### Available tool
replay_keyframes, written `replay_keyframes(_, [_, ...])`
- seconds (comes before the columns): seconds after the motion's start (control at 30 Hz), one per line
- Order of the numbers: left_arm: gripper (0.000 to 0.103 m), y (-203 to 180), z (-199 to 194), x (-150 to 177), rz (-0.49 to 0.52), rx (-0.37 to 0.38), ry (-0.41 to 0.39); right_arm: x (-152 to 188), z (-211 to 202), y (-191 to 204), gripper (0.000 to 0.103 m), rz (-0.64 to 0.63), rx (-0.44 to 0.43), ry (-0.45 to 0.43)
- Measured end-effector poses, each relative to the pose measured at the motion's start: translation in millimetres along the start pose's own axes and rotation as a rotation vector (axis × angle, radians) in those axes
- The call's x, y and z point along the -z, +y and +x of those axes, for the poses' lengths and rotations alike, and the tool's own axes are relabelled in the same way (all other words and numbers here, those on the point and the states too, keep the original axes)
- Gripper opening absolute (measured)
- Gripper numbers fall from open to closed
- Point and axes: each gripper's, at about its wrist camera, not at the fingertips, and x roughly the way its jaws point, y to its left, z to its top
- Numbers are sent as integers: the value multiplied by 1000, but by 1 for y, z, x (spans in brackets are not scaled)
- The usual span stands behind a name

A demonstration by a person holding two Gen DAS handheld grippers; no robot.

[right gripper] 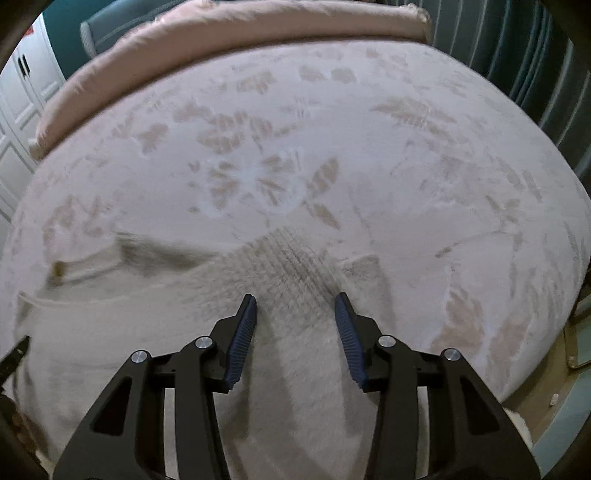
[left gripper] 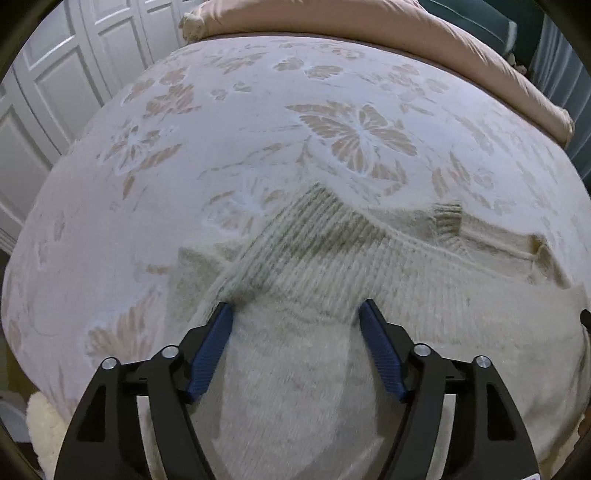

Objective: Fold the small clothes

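Observation:
A cream knitted sweater (left gripper: 332,280) lies spread on a pale floral bedspread (left gripper: 229,122). Its ribbed cuff or hem points away from me, and a sleeve end (left gripper: 448,218) lies further right. My left gripper (left gripper: 295,314) is open, its blue-padded fingers wide apart just over the sweater's fuzzy fabric. In the right wrist view the same sweater (right gripper: 288,273) lies ahead, blurred. My right gripper (right gripper: 295,306) is open above its ribbed part, holding nothing.
A pink duvet (left gripper: 406,33) is bunched along the far edge of the bed, also in the right wrist view (right gripper: 221,33). White panelled wardrobe doors (left gripper: 55,74) stand at the left. Teal curtains (right gripper: 535,74) hang at the right. The bed's edge (right gripper: 524,387) drops off at lower right.

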Motion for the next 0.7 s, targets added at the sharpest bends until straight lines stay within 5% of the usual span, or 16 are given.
replay_keyframes(0.27, [85,-13,19,-4,12,-67,-8,-12,36,21,54,-142,67,-24])
replay_keyframes(0.53, [91,-17,22,-1,18,-99,-67,-14,42,23,58,-155,66,-54])
replay_keyframes(0.7, [88,2,-13,3,-19,27,-79,-6,-7,27,56,-100,35,-136])
